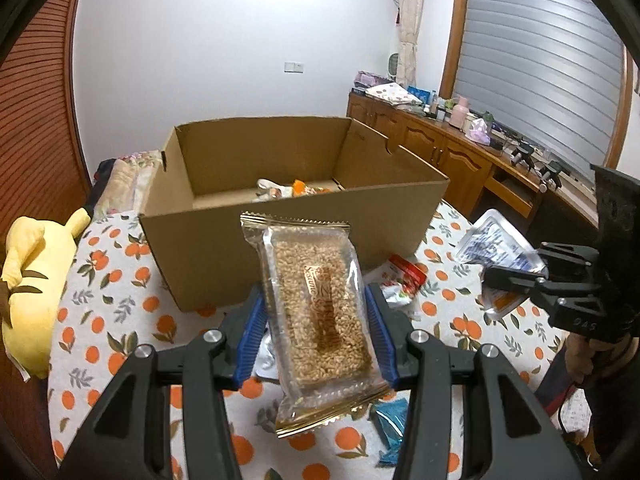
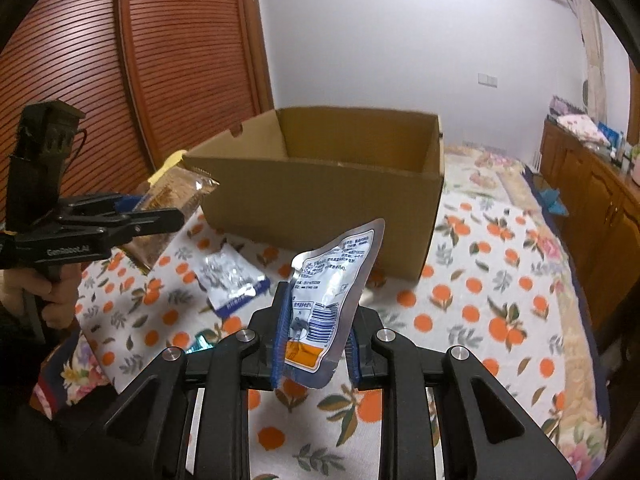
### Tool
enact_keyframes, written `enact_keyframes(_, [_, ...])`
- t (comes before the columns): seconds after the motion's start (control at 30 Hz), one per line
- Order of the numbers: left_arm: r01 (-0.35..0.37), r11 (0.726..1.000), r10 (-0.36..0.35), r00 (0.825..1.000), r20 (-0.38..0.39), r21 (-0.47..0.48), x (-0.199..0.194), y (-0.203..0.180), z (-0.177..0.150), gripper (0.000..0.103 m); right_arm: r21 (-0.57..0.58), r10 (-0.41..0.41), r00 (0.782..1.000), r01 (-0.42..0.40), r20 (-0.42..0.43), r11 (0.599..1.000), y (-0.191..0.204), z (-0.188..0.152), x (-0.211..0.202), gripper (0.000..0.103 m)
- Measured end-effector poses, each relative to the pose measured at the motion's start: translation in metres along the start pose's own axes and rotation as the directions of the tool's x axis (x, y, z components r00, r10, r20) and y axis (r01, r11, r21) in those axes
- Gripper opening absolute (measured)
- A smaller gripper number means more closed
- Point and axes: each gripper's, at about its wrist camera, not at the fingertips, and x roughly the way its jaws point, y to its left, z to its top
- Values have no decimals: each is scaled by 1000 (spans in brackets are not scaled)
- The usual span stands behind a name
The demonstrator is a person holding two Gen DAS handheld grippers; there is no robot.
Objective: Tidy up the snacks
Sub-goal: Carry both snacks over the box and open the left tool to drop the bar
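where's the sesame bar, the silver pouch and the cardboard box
sesame bar [image 1: 320, 312], left wrist view, middle of wrapper
silver pouch [image 2: 330, 292], right wrist view, printed back
cardboard box [image 1: 216, 256], left wrist view, front wall

This is a bedroom in a home. A bed [image 2: 500, 280] fills the middle, spread with an orange-print sheet over floral bedding, and a yellow plush toy [image 1: 28, 280] lies at its edge. Slatted wooden wardrobe doors [image 2: 180, 60] line one wall. A low wooden cabinet [image 1: 432, 144] runs under a window with a grey blind [image 1: 540, 60], its top crowded with bottles, folded cloth and small household items. A curtain [image 1: 410, 20] hangs in the corner.
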Motion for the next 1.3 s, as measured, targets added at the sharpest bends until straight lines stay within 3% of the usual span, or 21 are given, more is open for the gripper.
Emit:
enact_keyframes(0.73, [-42, 999, 42, 998, 43, 0, 10, 29, 61, 48, -70, 0, 998, 5, 69, 998, 14, 68, 8, 22])
enact_keyframes(1.3, [-70, 997, 70, 998, 2, -20, 46, 44, 92, 48, -75, 25, 997, -20, 70, 997, 20, 111, 36, 22])
